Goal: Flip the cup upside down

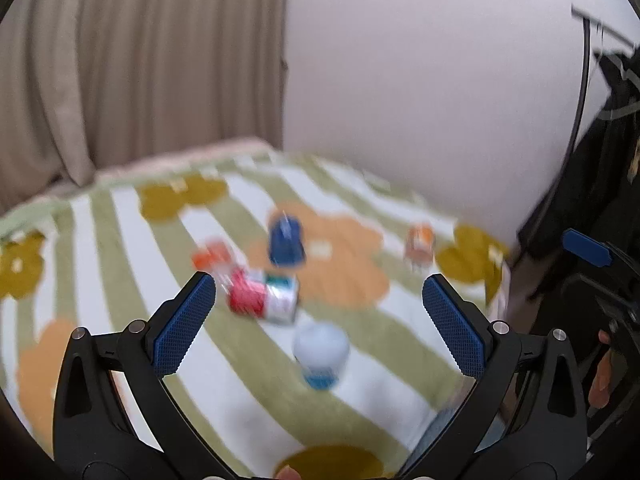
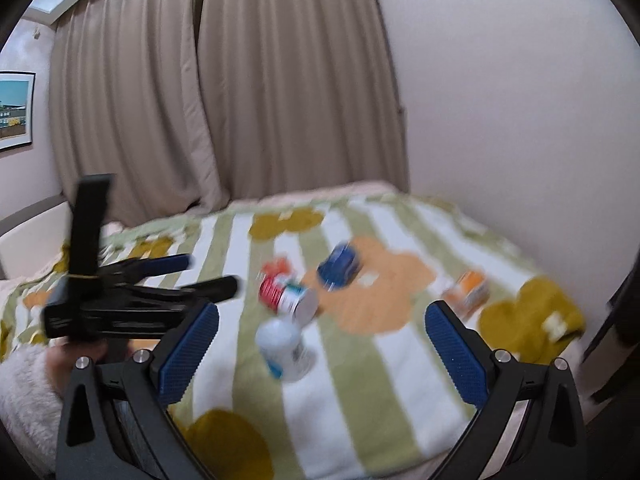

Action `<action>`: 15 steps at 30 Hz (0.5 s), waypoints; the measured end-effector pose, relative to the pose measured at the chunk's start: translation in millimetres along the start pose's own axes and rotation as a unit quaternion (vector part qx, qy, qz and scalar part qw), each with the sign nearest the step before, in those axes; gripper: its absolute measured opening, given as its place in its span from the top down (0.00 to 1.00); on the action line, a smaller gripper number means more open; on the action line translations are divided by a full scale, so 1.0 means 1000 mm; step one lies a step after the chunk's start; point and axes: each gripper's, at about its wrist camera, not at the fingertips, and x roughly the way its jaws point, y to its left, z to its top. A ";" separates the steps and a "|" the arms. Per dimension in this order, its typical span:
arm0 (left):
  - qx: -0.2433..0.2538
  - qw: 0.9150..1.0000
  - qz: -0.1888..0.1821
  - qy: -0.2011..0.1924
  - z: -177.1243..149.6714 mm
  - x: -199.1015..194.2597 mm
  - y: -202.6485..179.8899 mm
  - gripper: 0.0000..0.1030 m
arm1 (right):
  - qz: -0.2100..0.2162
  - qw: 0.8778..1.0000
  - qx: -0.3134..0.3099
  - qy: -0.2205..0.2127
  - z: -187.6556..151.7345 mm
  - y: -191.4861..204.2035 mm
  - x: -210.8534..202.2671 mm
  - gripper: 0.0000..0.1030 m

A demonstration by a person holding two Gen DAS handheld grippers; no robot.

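Several small cups lie or stand on a striped flowered blanket [image 1: 360, 380]; both views are blurred. A white cup with a blue band [image 1: 321, 354] stands nearest, also in the right wrist view [image 2: 285, 347]. A red and white cup [image 1: 264, 296] lies on its side behind it [image 2: 289, 295]. A blue cup [image 1: 286, 242] [image 2: 339, 266] sits further back. An orange cup [image 1: 419, 245] [image 2: 469, 290] is at the right. My left gripper [image 1: 319, 286] is open above the blanket, empty; it also shows in the right wrist view [image 2: 208, 274]. My right gripper [image 2: 322, 314] is open and empty.
Another orange cup [image 1: 212, 256] [image 2: 276, 267] lies left of the blue one. Beige curtains [image 2: 224, 100] and a pale wall [image 1: 420, 80] stand behind the bed. Dark furniture [image 1: 600, 184] is at the right edge. The blanket's edge drops off at the right.
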 end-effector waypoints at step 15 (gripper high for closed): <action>0.035 0.992 0.029 -0.116 0.034 -0.082 -0.008 0.00 | -0.179 0.982 0.015 -0.061 0.038 0.015 -0.044 0.00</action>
